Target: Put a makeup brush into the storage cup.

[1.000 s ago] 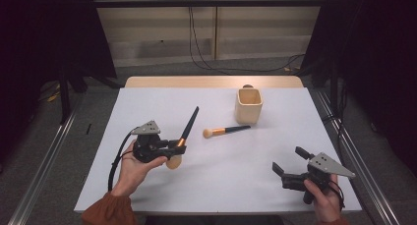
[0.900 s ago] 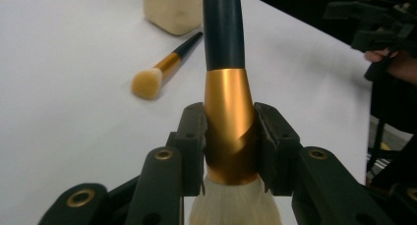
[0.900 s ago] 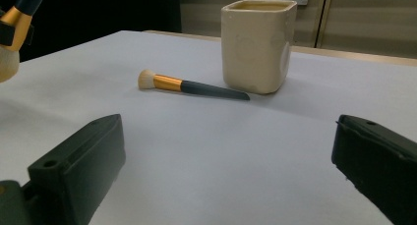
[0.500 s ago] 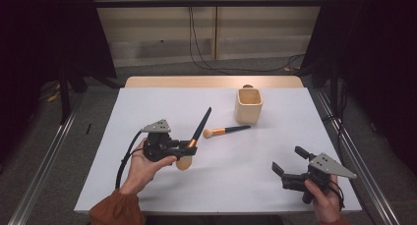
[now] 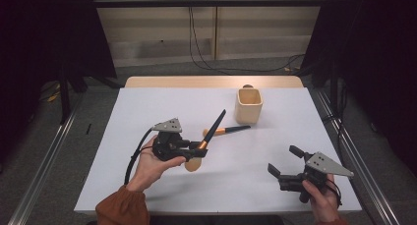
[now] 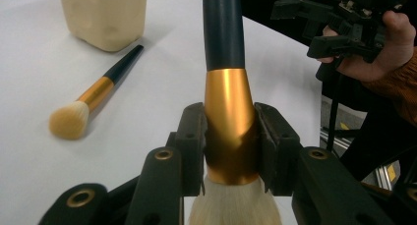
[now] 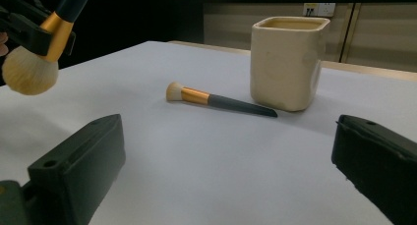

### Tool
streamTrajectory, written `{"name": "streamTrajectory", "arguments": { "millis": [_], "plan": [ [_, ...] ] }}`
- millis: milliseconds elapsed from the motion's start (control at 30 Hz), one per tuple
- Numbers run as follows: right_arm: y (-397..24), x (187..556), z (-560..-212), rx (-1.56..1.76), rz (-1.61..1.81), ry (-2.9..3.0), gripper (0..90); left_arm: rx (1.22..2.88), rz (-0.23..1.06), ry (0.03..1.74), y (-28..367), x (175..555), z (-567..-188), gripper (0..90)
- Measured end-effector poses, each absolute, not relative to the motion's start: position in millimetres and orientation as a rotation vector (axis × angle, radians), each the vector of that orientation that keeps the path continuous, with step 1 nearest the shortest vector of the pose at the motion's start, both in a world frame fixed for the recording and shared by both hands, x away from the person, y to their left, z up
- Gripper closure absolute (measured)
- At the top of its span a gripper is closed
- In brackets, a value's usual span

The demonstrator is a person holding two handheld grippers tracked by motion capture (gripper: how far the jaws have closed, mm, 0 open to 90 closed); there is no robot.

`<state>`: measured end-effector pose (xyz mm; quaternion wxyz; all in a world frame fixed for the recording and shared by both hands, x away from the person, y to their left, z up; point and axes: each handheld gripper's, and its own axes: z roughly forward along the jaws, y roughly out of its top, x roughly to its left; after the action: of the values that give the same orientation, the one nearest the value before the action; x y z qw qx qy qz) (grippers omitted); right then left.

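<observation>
My left gripper (image 5: 199, 147) is shut on the gold ferrule of a big makeup brush (image 5: 216, 123). The brush's dark handle slants up toward the cup and its pale bristles hang just above the table. The left gripper view has the ferrule (image 6: 230, 117) clamped between both jaws. A smaller brush (image 5: 228, 130) lies flat on the white table (image 5: 147, 112), just left of the cream square cup (image 5: 249, 106). At the front right my right gripper (image 5: 284, 159) stands open and holds nothing. It faces the small brush (image 7: 221, 101) and the cup (image 7: 285, 63).
The cup stands upright near the table's far edge, right of centre. Metal rails (image 5: 44, 156) run along both sides of the table. Cables hang down the back wall (image 5: 196, 43). Dark curtains flank the table.
My left gripper has carried the big brush to the right and slightly up, closer to the small brush. The right gripper has stayed in place.
</observation>
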<state>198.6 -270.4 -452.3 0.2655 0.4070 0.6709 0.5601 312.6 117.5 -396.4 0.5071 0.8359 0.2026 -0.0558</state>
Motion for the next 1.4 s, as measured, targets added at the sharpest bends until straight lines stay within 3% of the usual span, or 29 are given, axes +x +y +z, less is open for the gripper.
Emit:
{"name": "streamTrajectory", "arguments": {
  "millis": [867,1400],
  "plan": [
    [-235.6,223.7,-427.9,0.883,1.552,2.080,0.0,2.284,-0.216,0.378,92.2,312.9,-378.0,66.8],
    [-218.4,245.5,-415.7,0.838,1.508,2.256,0.0,2.357,-0.235,0.337,90.7,316.0,-371.0,66.8]
  ]
}}
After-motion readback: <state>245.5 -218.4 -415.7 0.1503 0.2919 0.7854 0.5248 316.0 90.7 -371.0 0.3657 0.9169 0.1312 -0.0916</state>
